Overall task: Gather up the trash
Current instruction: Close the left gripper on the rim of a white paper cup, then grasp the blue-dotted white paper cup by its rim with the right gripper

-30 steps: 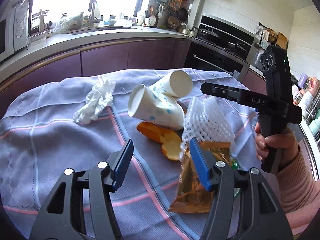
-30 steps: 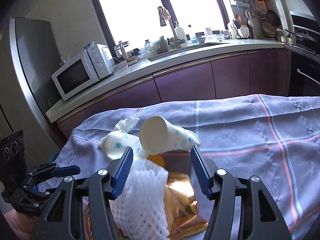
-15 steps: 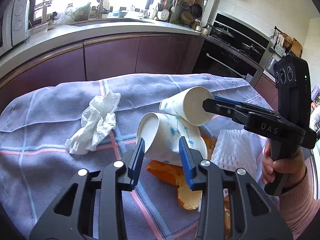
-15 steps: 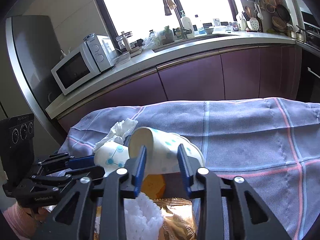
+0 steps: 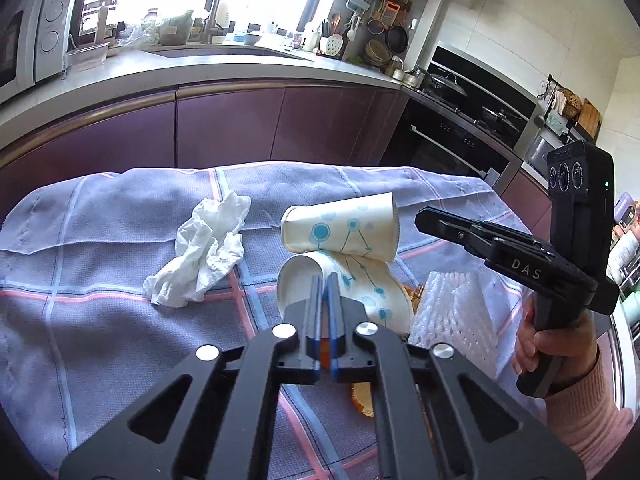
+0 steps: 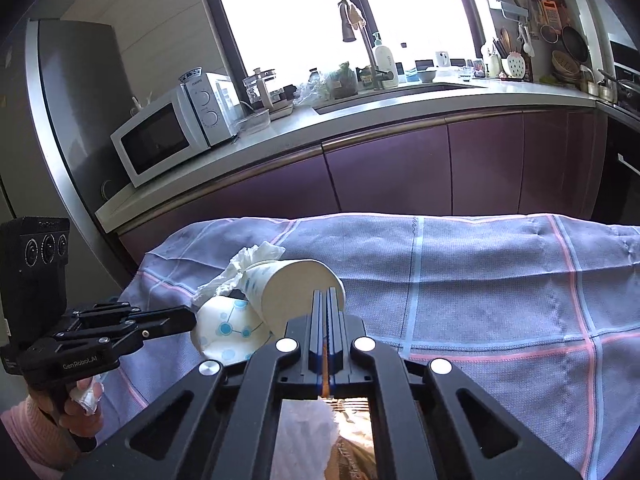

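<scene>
Two white paper cups with blue dots lie on the purple checked cloth (image 5: 100, 340). My left gripper (image 5: 325, 280) is shut on the rim of the nearer cup (image 5: 360, 284). My right gripper (image 6: 325, 296) is shut on the rim of the upper cup (image 6: 296, 292), which also shows in the left wrist view (image 5: 340, 228). The nearer cup shows in the right wrist view (image 6: 228, 332) below the left gripper (image 6: 188, 318). A crumpled white tissue (image 5: 200, 256) lies left of the cups. White foam netting (image 5: 456, 316), orange peel (image 5: 362, 400) and a golden wrapper (image 6: 352, 456) lie close by.
The table stands in a kitchen. A counter with purple cabinets (image 5: 224, 128) runs behind it, with a microwave (image 6: 168, 136) and a sink tap (image 6: 352, 24). An oven (image 5: 452, 140) stands at the right.
Both grippers moved forward toward the cups and closed from wide open to shut, each on a cup rim. The upper cup has turned sideways in the left wrist view.
</scene>
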A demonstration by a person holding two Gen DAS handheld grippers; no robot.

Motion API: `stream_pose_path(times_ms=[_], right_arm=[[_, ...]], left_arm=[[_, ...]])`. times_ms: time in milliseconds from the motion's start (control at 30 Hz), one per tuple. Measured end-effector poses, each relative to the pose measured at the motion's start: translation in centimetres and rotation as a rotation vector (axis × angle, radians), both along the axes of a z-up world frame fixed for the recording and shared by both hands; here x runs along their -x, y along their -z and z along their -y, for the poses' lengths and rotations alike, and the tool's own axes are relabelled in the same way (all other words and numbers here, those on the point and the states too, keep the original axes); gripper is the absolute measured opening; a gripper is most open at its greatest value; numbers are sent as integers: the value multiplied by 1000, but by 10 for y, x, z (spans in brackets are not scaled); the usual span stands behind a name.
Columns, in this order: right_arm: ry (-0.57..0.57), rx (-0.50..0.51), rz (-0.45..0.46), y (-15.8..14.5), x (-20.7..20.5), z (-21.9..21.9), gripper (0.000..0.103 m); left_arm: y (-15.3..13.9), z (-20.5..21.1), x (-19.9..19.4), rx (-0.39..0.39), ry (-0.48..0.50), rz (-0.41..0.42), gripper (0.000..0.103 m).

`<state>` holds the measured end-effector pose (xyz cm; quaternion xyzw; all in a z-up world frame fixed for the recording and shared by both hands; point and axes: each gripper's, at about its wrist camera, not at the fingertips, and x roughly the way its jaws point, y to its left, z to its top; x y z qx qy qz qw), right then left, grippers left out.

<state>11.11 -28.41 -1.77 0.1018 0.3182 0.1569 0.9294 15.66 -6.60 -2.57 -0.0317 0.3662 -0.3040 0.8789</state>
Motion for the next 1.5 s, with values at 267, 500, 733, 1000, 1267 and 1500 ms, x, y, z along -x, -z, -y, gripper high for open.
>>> stream_pose_path(times_ms=[267, 500, 733, 1000, 1267, 1500], right_arm=[[1, -65, -19, -4, -2, 0, 17], [32, -91, -35, -1, -10, -2, 82], [8, -107, -98, 9, -35, -10, 76], [-13, -148, -90, 15, -29, -5, 55], [1, -200, -30, 2, -12, 5, 55], [-30, -206, 17, -16, 3, -3, 55]], left_arm=[[-2, -19, 9, 7, -1, 5, 3], [1, -9, 7, -7, 10, 5, 31], [6, 7, 0, -47, 12, -3, 34], [11, 14, 0, -54, 24, -11, 21], [-7, -1, 15, -7, 29, 34, 6], [-16, -34, 33, 14, 4, 51, 4]])
